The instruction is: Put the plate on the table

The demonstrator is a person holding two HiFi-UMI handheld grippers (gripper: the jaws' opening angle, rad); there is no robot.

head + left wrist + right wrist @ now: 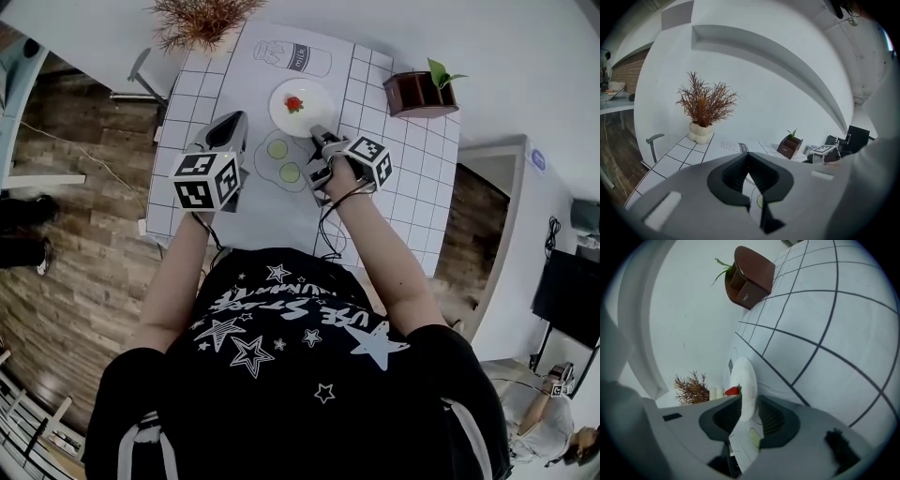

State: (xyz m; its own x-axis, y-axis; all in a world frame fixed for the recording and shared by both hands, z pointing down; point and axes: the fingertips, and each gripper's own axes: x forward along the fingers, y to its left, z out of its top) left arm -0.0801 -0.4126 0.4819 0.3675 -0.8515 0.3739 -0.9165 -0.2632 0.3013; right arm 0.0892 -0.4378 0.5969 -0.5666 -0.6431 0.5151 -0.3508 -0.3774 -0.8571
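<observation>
**A:** The plate [300, 106] lies flat on the table [412, 178], past the middle on the far side, with a strawberry [294, 104] on top. I'd call the main job done.

**B:** Agreed, it looks settled and nothing is propping it up. What about the right tongs [321, 141]?

**A:** They're at the plate's near edge. In the right gripper view the jaws stand wide apart with the rim between them, and the pads aren't pressing on it. There's a clear gap on one side at least, so it's no grip.

**B:** So the plate rests on its own. And the left tongs [230, 127]?

**A:** They're off to the left over the table, clear of the plate. Their own view shows the jaw tips together, or as good as, with nothing between them.

**B:** What's left, then?

**A:** By my reckoning, only drawing the right tongs straight back off the rim. They mustn't nudge the plate or roll that strawberry.
</observation>
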